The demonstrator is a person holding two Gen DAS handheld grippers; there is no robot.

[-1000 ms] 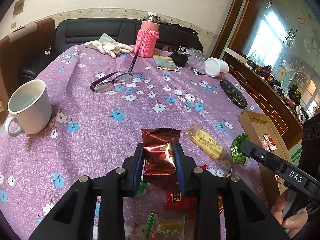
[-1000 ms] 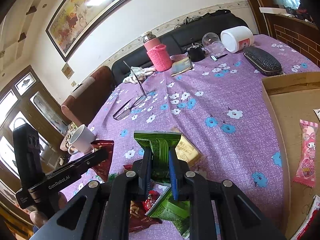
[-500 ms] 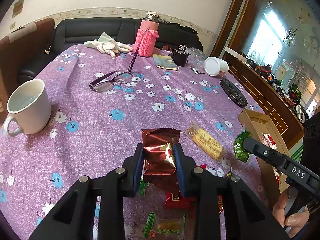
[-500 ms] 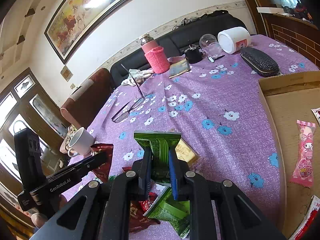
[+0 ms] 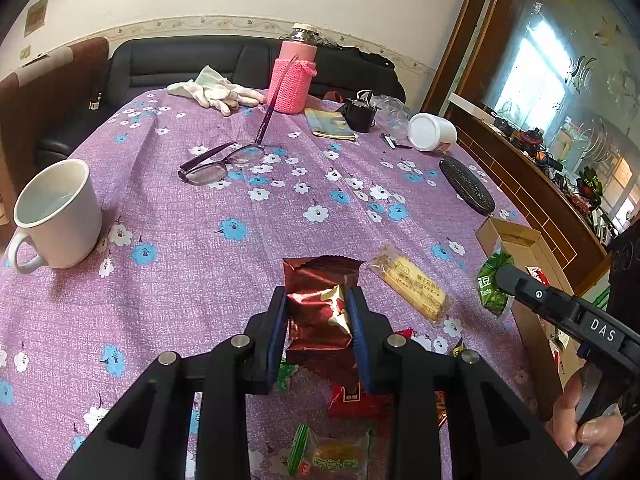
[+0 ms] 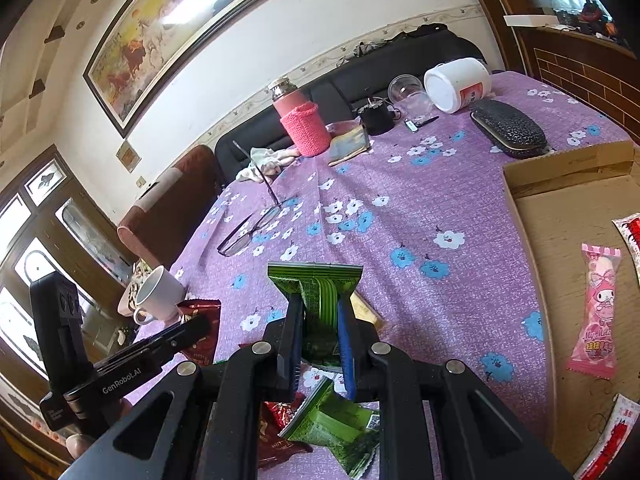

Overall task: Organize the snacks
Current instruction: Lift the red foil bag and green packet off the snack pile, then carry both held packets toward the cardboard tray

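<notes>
The left tongs are clamped on a shiny red-brown foil snack packet, held upright above the near part of the table, which is covered by a purple cloth with blue and white flowers. The right tongs are pinched tight on a green striped snack packet, also lifted off the cloth. Beneath both lies a loose heap of wrapped snacks: a red packet, a green-edged clear packet and another green packet. A long yellow wafer bar in clear wrap lies just right of the foil packet. On the right edge of the table sits an open brown cardboard box with a pink cartoon-printed snack bar lying inside. A white ceramic mug stands at the left, dark-framed glasses lie farther back, and a pink flask in a knitted sleeve stands at the far side.
</notes>
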